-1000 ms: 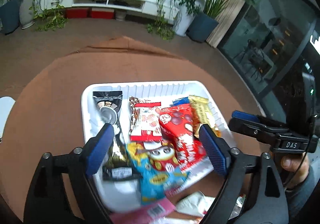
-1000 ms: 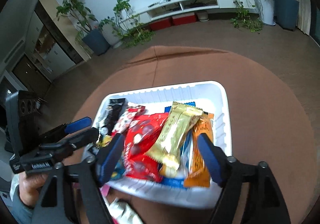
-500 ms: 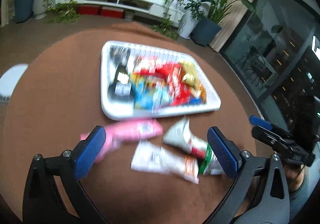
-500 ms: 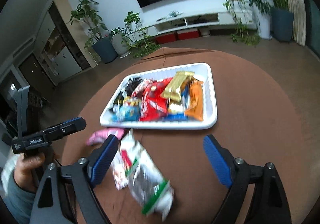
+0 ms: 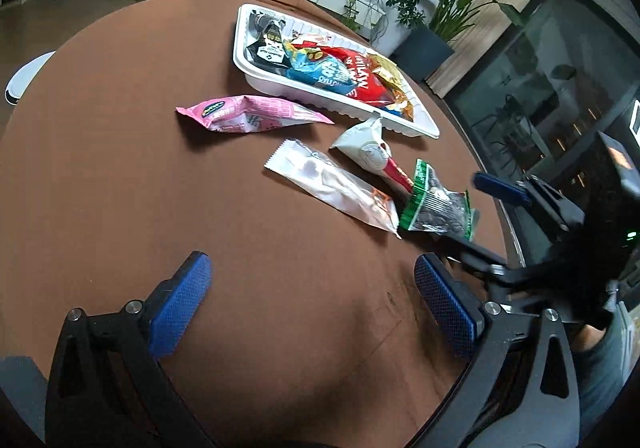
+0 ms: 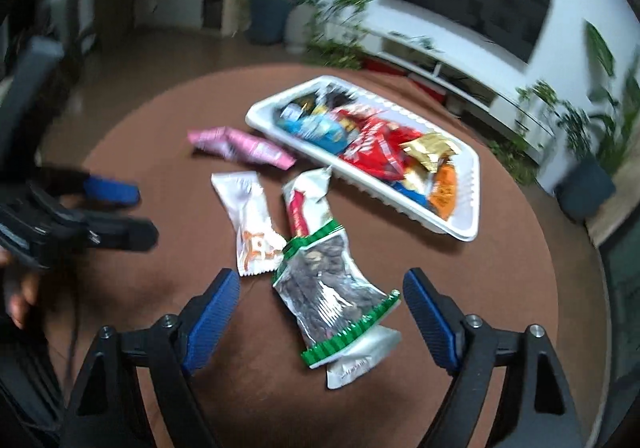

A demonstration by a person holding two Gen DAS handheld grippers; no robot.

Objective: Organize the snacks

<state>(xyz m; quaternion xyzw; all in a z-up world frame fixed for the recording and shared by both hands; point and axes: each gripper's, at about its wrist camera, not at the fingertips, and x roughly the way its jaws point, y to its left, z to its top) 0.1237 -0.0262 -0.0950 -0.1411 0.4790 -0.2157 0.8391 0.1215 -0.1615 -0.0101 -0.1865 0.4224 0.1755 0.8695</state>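
Sorting loose packets into the tray is judged to be the step in hand.
Tabletop: a round brown surface, on which everything is carried.
Tray: white, already piled with snacks, set toward the far side.
Pink packet: laid just beside the tray's near rim.
White packet: laid flat, nearer the middle.
Red-and-white packet: partly overlapped by the green-edged one.
Green-edged packet: framed between the right jaws, so it is judged the natural first pick.
Right gripper: jaws spread wide, nothing held.
Left gripper: jaws likewise released, over bare tabletop.
Advice: the top packet should be pinched alone, near its edge, and lifted clear before the tray is approached.
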